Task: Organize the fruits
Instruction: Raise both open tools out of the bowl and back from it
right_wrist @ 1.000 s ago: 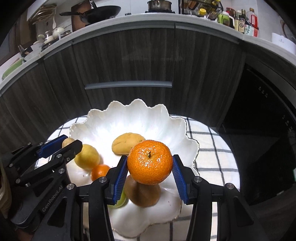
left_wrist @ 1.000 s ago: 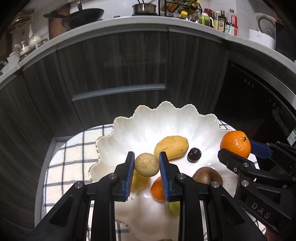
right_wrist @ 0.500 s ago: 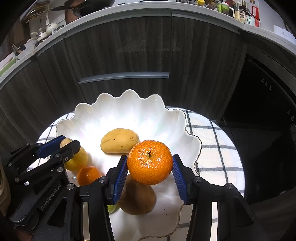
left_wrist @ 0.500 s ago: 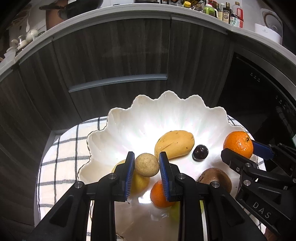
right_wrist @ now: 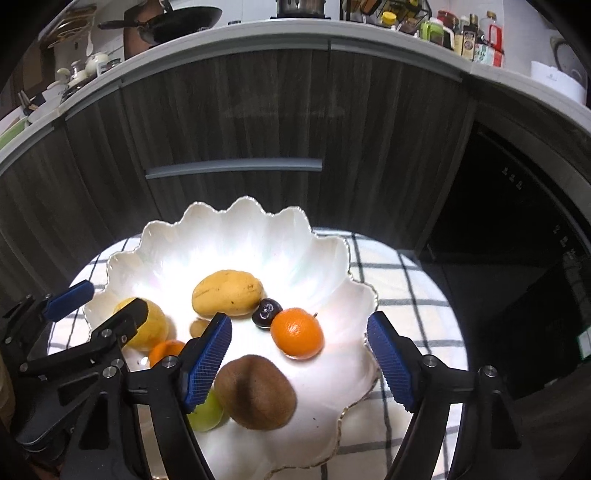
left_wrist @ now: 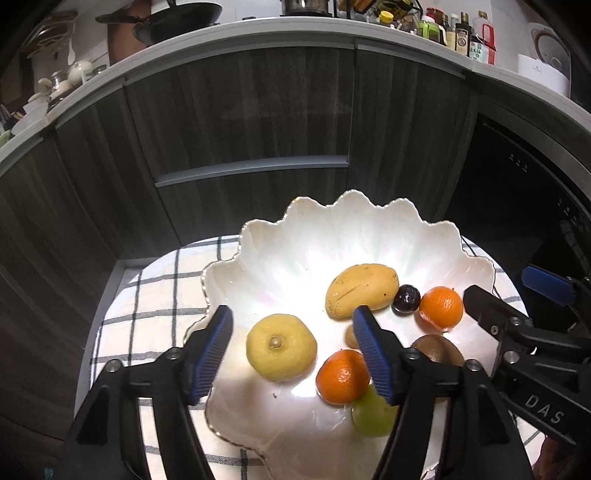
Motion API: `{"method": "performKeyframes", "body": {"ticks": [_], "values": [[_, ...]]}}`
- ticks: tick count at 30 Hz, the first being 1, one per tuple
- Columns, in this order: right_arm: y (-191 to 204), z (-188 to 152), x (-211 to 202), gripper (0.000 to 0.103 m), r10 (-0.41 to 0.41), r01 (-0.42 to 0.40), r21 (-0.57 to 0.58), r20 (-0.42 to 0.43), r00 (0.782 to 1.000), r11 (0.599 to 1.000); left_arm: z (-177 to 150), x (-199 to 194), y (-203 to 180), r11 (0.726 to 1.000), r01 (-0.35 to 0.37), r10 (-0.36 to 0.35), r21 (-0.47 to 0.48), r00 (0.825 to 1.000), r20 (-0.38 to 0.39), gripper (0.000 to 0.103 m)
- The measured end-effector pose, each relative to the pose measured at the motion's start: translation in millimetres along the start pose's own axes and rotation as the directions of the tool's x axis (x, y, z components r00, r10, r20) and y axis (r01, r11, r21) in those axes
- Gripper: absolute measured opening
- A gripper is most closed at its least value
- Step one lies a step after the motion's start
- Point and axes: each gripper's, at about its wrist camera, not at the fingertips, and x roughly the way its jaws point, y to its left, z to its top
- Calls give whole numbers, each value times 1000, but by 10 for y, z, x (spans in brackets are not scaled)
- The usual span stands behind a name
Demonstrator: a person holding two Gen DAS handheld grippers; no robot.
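A white scalloped bowl (left_wrist: 332, 229) (right_wrist: 236, 221) sits on a checked cloth and holds several fruits. In the left wrist view they are a lemon (left_wrist: 280, 346), a mango (left_wrist: 362, 290), a dark plum (left_wrist: 406, 298), two oranges (left_wrist: 441, 308) (left_wrist: 342, 376), a kiwi (left_wrist: 437, 350), a green fruit (left_wrist: 371, 413) and a small tan fruit (left_wrist: 350, 336) half hidden behind my finger. My left gripper (left_wrist: 291, 354) is open and empty over the lemon. My right gripper (right_wrist: 299, 360) is open and empty above the kiwi (right_wrist: 255, 391) and orange (right_wrist: 297, 333).
The checked cloth (left_wrist: 155, 295) covers a round table in front of dark wood cabinets (left_wrist: 258, 122). A dark oven front (right_wrist: 517, 240) stands at the right. The counter above carries a pan (left_wrist: 173, 18), bottles and dishes.
Both grippers opened. The small tan fruit left the left gripper and the orange left the right gripper; both now lie in the bowl.
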Motion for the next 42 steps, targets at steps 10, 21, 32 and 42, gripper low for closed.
{"method": "performKeyframes", "body": {"ticks": [10,21,32,42], "values": [[-10,-133,-435,84,-30,27,54,58,998,998,-56,-441,58,999,-48,49,-10,996,79,91],[3,-389,-787,84,-34,28,98,60,998,995,-322,-916,158,994,-98,103,-54,989,106,98],[-40,-786,-1002,84,-44,40,106,33,998,994,-705,-1148,105,994,-102,106,-50,990,97,98],[-98,-1217,-937,84,-57,61,105,-41,998,993,-1172,-1019,-4,996,-75,77,-36,997,32,85]]}}
